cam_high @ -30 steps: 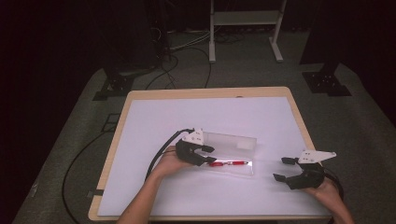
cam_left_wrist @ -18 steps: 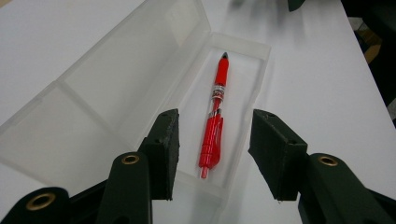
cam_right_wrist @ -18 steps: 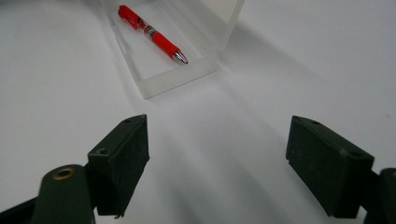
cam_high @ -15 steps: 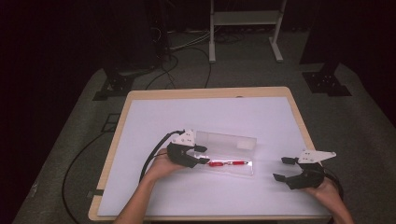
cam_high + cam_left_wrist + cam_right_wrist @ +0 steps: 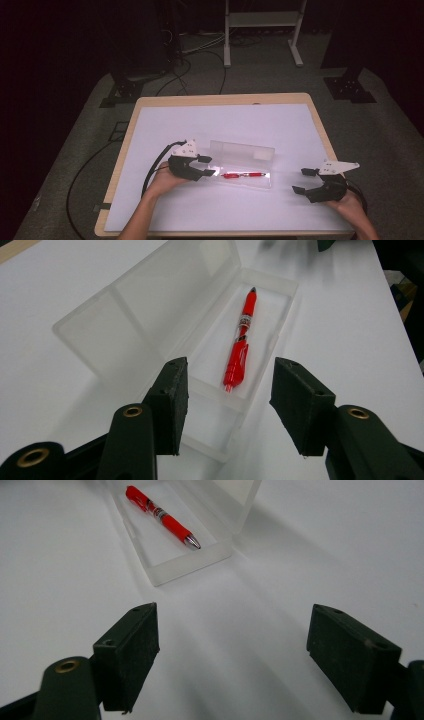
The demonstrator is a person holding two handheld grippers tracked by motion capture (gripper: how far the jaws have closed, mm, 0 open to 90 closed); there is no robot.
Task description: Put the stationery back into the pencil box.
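In the left gripper view the left gripper (image 5: 227,410), jaws just opening and empty, sits at the clear case's (image 5: 150,305) near end, the red pen (image 5: 240,340) running lengthwise away toward the upper frame.

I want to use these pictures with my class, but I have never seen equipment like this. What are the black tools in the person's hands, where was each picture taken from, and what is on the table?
A person holds a hand tool in each hand: a gripper with two black jaws. One picture comes from a camera above the white table, looking down; the other two come from cameras riding on each gripper, looking along its jaws.

On the table lies a clear plastic case, lid open, with a red pen inside. The left gripper sits at the case's near end; its jaws have just been opening and straddle that end without pressing it. The right gripper is open, apart from the case, holding nothing.
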